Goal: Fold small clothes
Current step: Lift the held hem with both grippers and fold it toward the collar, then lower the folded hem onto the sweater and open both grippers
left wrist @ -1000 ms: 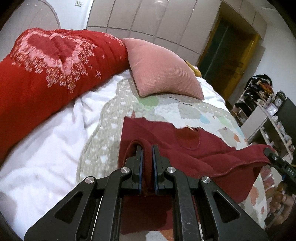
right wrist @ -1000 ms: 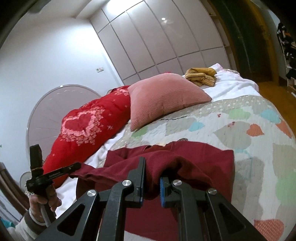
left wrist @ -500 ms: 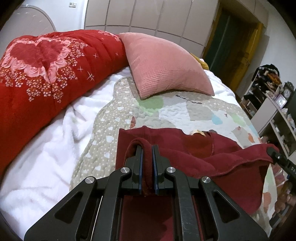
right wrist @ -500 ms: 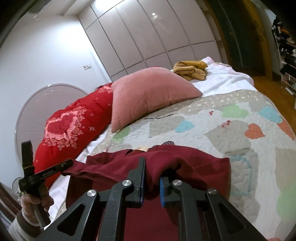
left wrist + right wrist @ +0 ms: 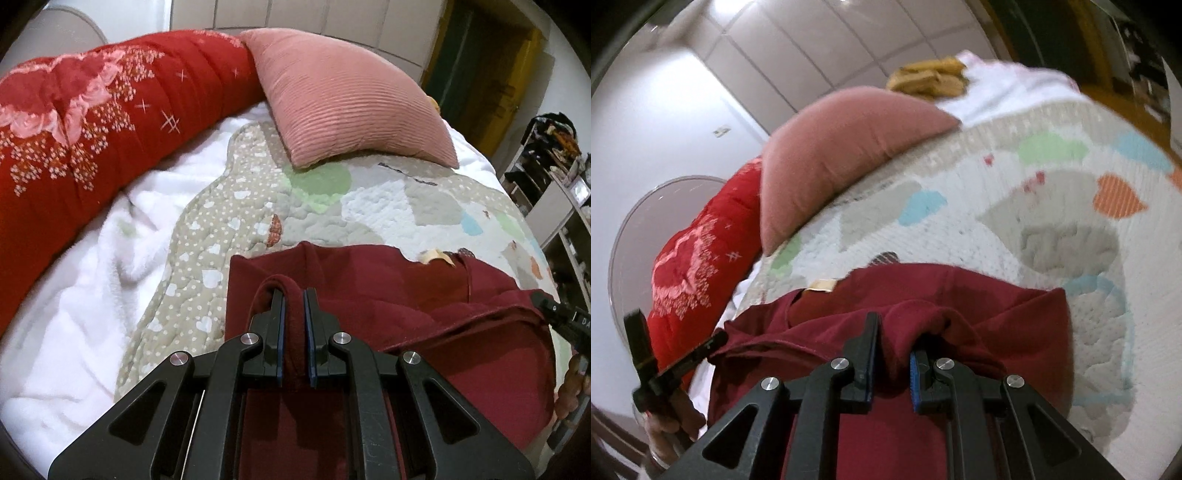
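Note:
A dark red garment (image 5: 413,295) lies on the patchwork quilt (image 5: 369,206), its collar with a tan label (image 5: 436,255) toward the pillow. My left gripper (image 5: 293,295) is shut on a fold of the garment's left edge, held just above the lower layer. In the right wrist view my right gripper (image 5: 892,336) is shut on the garment (image 5: 997,317) at its right edge, with a bunch of cloth between the pads. The lifted edge stretches between both grippers. The right gripper's tip (image 5: 554,314) shows in the left wrist view; the left gripper (image 5: 676,363) shows in the right wrist view.
A pink ribbed pillow (image 5: 347,99) and a red floral duvet (image 5: 92,140) lie at the bed's head. A white fleece blanket (image 5: 74,295) is on the left. Yellow folded cloth (image 5: 931,79) sits far back. Shelves (image 5: 554,166) stand beside the bed on the right.
Both grippers have carried the garment's held edge forward toward the collar and lower to the bed. The right wrist view is now blurred from motion.

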`<state>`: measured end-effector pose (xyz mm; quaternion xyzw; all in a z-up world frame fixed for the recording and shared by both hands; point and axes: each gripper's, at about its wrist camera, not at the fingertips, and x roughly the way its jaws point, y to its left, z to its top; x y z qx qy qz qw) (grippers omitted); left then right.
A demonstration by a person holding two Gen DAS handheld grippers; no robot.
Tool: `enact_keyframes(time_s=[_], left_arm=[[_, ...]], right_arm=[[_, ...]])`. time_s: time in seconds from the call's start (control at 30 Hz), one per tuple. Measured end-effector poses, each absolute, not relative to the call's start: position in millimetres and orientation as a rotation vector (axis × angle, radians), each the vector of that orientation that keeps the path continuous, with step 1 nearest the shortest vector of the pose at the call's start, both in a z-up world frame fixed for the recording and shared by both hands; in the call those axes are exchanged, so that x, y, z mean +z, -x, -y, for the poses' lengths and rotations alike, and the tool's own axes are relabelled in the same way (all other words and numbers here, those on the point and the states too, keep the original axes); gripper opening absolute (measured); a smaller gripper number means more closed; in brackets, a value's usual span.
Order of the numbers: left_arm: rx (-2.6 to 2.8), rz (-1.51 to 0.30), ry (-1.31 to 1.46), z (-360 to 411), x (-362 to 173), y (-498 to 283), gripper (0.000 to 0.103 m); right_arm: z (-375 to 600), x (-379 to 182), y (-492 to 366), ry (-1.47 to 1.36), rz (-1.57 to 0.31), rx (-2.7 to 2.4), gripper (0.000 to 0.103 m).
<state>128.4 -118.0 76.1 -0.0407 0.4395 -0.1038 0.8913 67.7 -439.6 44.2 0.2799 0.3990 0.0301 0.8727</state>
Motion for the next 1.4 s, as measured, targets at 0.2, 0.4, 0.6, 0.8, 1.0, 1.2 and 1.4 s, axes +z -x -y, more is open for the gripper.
enact_keyframes(time_s=[0.2,0.4,0.6,0.8,1.0,1.2,1.4], left_arm=[[-0.222,-0.938,0.091,120,78,-143,0.011],[-0.268,-0.993,0.148,113,81,-156,0.015],[-0.294,-0.97,0.165,108,92,-155,0.048],[-0.277,-0.908,0.247,91,111,-151,0.068],[-0.238,-0.911,0.121,102,108,-145,0.068],[-0.242,-0.961,0.137,99,87,-150,0.068],[-0.22,-0.973,0.121,105,79,-157,0.068]], right_arm=[[441,53,-86,-0.579,-0.841,0.069,0.015],[460,53,-94,-0.78,-0.83,0.085,0.029],[485,63,-73,-0.851,-0.774,0.002,0.041],[477,82,-61,-0.768,-0.751,-0.015,0.041],[422,89,-82,-0.398,-0.808,-0.055,0.04],[415,74,-93,-0.26,-0.83,-0.169,0.056],[439,47,-98,-0.347,-0.87,-0.179,0.011]])
